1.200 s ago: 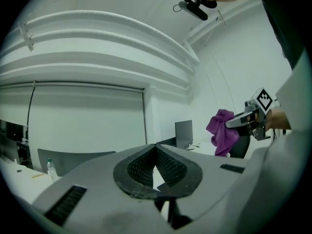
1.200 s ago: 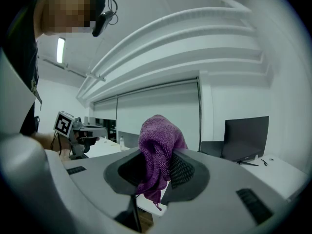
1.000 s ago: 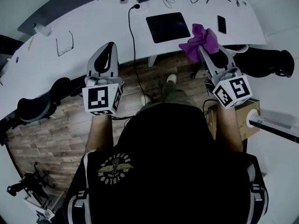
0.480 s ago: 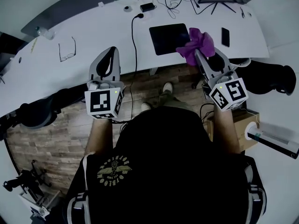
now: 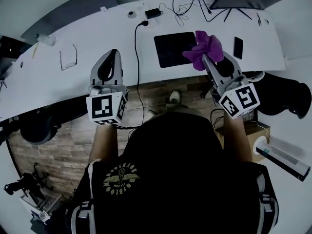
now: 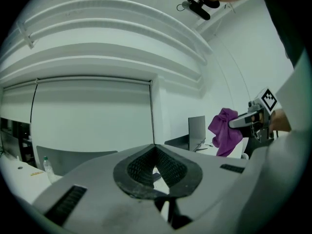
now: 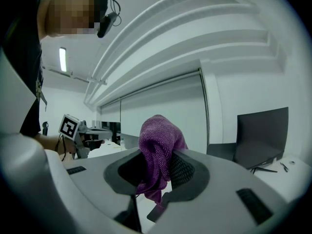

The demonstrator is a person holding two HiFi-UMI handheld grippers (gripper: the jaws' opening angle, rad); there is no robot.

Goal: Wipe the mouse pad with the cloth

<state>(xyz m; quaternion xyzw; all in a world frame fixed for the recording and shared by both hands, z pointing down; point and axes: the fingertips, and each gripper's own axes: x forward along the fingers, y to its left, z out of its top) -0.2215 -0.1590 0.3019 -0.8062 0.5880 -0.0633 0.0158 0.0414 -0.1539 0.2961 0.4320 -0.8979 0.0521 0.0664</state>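
Right gripper (image 5: 205, 58): is clamped on purple cloth (image 5: 205, 46), held at right edge of mouse pad (image 5: 171, 48) | left gripper (image 5: 112, 53): jaws are closed together, nothing gripped, over desk (image 5: 97, 35) edge.

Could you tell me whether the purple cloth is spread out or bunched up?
Bunched up: the purple cloth is a crumpled wad pinched in the right gripper, not laid flat.

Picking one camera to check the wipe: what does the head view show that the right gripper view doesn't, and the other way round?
Head view only: the black mouse pad, the glasses and the phone. Right gripper view only: the right gripper with its jaws shut on the purple cloth, close up. Both: the purple cloth and the left gripper.
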